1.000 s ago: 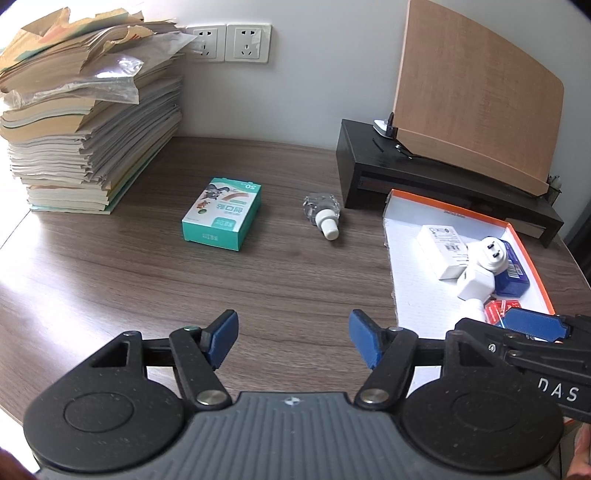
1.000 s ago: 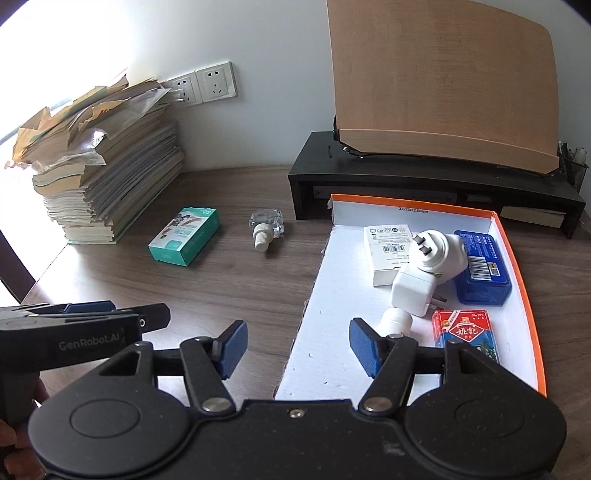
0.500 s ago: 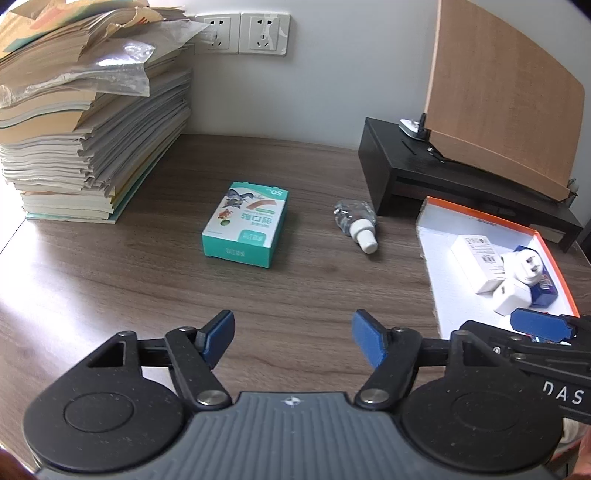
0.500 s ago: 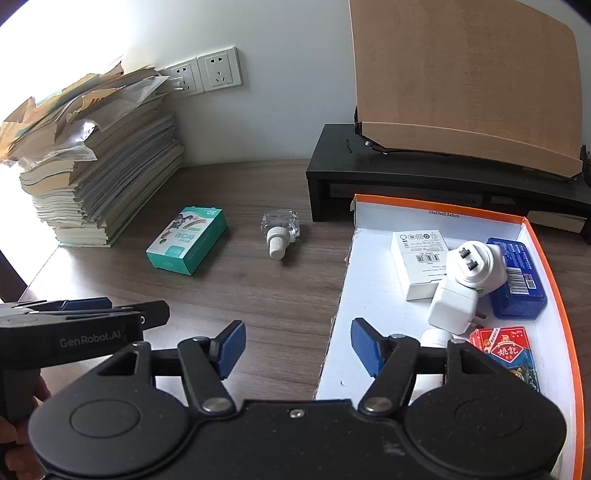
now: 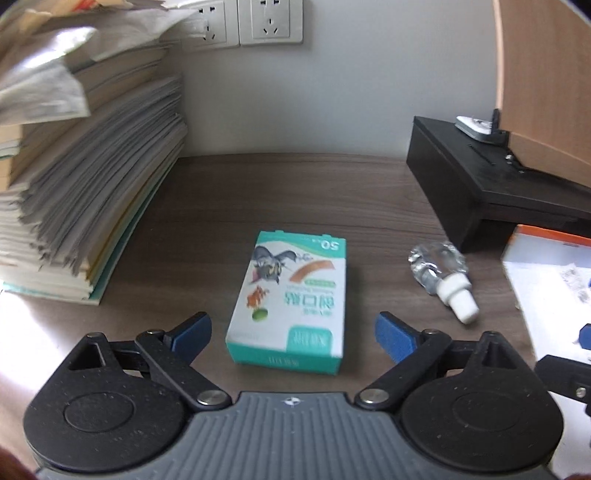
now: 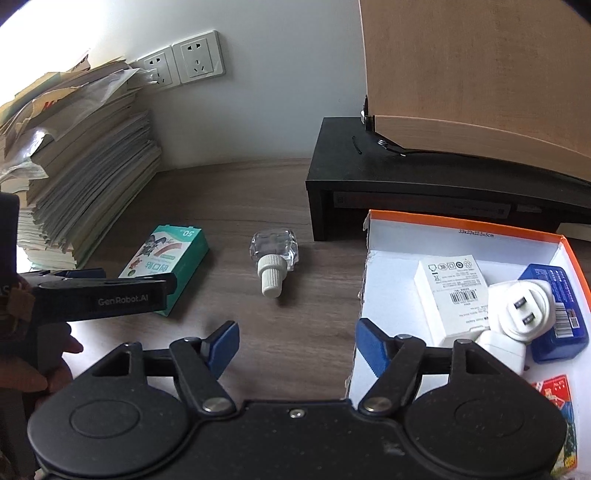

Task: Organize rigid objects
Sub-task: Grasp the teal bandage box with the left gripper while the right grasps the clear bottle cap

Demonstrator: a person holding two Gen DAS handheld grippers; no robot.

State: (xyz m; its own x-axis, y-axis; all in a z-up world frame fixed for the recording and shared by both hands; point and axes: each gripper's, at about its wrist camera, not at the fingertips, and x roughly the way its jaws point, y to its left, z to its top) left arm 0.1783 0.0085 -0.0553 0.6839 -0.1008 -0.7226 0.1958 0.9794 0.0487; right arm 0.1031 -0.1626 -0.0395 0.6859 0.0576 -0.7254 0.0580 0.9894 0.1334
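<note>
A green plaster box [image 5: 291,295] lies flat on the wooden desk. My left gripper [image 5: 293,334] hangs over its near end with the jaws opening. The box end sits between the blue pads [image 5: 192,332] without touching them. To the right lies a small clear bottle [image 5: 441,273] with a white cap. In the right wrist view the bottle [image 6: 273,258] is straight ahead of my right gripper [image 6: 295,343]. That gripper's jaws are opening with nothing between them. An orange-rimmed white tray [image 6: 461,225] holds a white box [image 6: 454,291], a plug adapter [image 6: 521,310], a blue tin [image 6: 561,314] and a red pack [image 6: 557,398].
A tall pile of books and papers [image 5: 74,184] fills the left side against the wall. A black riser [image 5: 498,184] with a wooden board [image 6: 480,74] on it stands at the back right. Wall sockets [image 5: 269,22] are behind. A hand [image 6: 55,369] holds the left gripper.
My left gripper has moved forward up to the green box and its jaws have spread much wider. The right gripper has advanced toward the bottle, jaws somewhat wider.
</note>
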